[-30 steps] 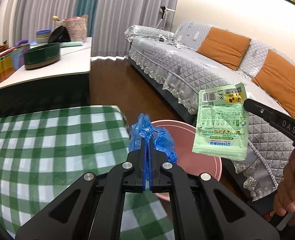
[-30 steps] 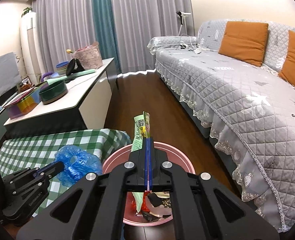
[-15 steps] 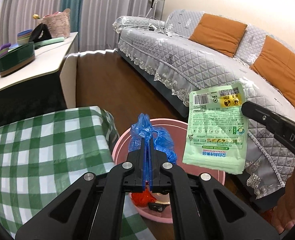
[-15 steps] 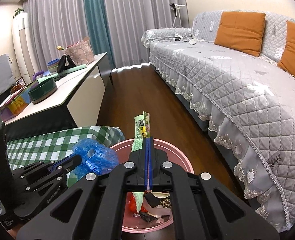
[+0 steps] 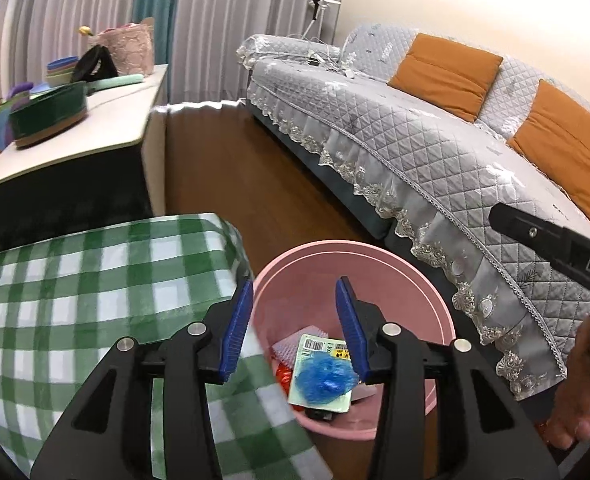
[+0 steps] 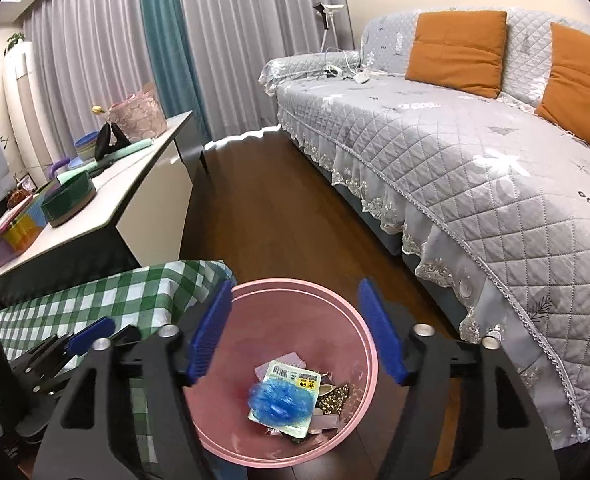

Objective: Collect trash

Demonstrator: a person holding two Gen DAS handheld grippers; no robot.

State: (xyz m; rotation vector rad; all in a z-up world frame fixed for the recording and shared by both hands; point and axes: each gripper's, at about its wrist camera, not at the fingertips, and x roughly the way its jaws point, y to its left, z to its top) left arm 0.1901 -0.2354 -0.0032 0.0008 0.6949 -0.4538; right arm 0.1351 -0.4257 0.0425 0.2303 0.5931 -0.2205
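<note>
- Green-checked tablecloth (image 5: pixel 75 300): left of the pink bin (image 5: pixel 427 292), its corner edge touching or just beside the bin's rim; which, cannot tell.
- Left gripper (image 5: pixel 293 326): above the bin's left rim. Jaws have just been opening; they stand apart, nothing between the blue pads.
- Crumpled blue plastic bag (image 5: pixel 325 378): inside the bin, lying on top of the pale green packet (image 5: pixel 315 350), barcode end showing.
- Other scraps lie around the packet on the bin's bottom; too small to name.
- Right gripper (image 6: pixel 295 332): over the bin, jaws just opened wide, gap empty.
- Hand (image 5: pixel 579 400): right of the bin, on that gripper's handle.
- Grey quilted sofa (image 6: pixel 475 168): right of the bin, well apart.
</note>
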